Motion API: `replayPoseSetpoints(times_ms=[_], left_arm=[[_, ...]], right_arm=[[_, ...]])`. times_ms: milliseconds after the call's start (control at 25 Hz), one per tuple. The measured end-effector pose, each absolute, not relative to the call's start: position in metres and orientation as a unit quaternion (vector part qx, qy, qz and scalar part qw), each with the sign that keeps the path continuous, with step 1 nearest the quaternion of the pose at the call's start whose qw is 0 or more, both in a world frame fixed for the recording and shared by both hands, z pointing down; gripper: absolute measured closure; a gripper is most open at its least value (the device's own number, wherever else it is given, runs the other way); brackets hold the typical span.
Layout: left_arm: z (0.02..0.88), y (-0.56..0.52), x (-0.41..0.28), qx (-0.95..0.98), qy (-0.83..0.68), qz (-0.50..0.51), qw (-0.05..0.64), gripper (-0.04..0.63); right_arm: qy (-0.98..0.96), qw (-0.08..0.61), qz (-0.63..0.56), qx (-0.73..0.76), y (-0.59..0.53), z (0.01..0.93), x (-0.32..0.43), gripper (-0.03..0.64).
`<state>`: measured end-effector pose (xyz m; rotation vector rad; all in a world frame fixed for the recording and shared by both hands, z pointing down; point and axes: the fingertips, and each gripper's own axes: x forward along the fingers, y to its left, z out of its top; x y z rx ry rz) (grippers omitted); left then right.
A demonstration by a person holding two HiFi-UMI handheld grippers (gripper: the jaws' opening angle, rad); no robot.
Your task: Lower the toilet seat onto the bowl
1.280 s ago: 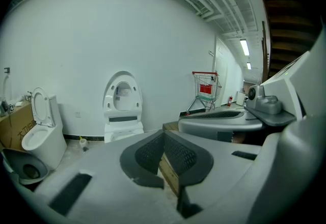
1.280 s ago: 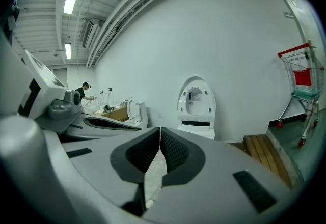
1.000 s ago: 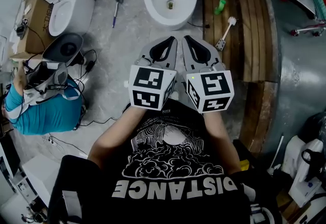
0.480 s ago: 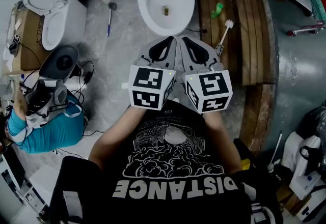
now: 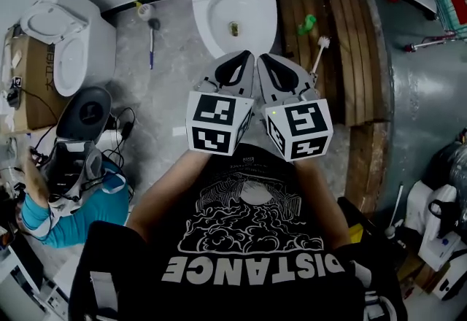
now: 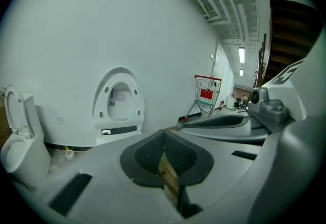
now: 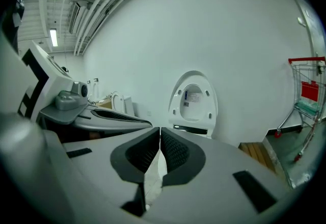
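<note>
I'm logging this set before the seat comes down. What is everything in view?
toilet: one, white, at the far wall, ahead of the tongs
toilet seat: one, white, raised against the wall
second toilet: one, white, far left
cardboard box: one, brown, beside the second toilet
wooden decking: one, brown, right of the toilet
toilet brush: one, white, on the decking
green object: one, on the decking near the wall
shopping trolley: one, red, far right
another person: one, teal top, lower left
left tongs: one, grey, shut, empty
right tongs: one, grey, shut, empty
</note>
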<state>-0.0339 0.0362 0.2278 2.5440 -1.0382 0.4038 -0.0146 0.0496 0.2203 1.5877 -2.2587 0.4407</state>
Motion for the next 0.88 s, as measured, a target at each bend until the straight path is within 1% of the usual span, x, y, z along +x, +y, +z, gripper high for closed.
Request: replayPoseSetpoints(times_ms=[480,880], left_arm=[[0.229,-0.017,-0.054,0.908,-0.350,0.135,0.185,0.583],[0.242,-0.057,-0.051,0.903,-0.361,0.140,0.187,0.583]], right_arm=[[-0.791,0.179,0.155,0.564,-0.005,0.222,-0.037,0.597],[-0.795,0.172,0.157,0.561,-0.047,0.235,-0.028,0.598]])
